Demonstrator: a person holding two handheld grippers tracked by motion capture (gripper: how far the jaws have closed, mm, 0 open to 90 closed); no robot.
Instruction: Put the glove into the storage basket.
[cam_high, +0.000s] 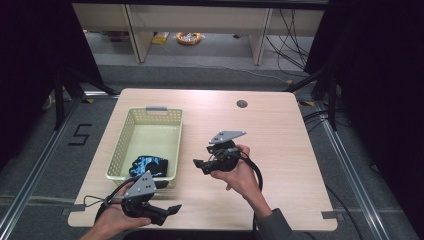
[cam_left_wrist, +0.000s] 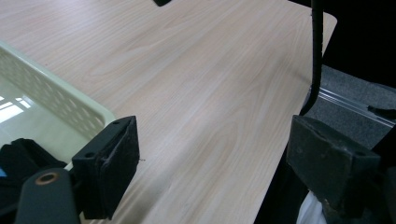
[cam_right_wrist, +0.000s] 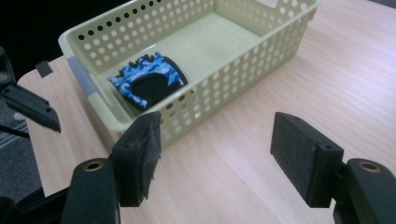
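A pale green perforated basket (cam_high: 120, 145) stands on the left half of the wooden table. A blue-and-black patterned glove (cam_high: 148, 164) lies in its near end. In the right gripper view the glove (cam_right_wrist: 149, 79) rests against the basket's wall (cam_right_wrist: 233, 79). My left gripper (cam_high: 169, 196) is at the table's front left corner, just in front of the basket, open and empty. Its view looks past the basket's corner (cam_left_wrist: 56, 95) across bare wood. My right gripper (cam_high: 201, 166) hovers at mid-table, right of the basket, pointing towards it, jaws open with nothing between them.
A round cable hole (cam_high: 242, 103) sits near the table's far edge. Wooden table surface (cam_high: 280, 150) stretches right of the basket. Beyond the table lie grey floor, cables (cam_high: 287, 45) and a bench frame. Dark curtains flank both sides.
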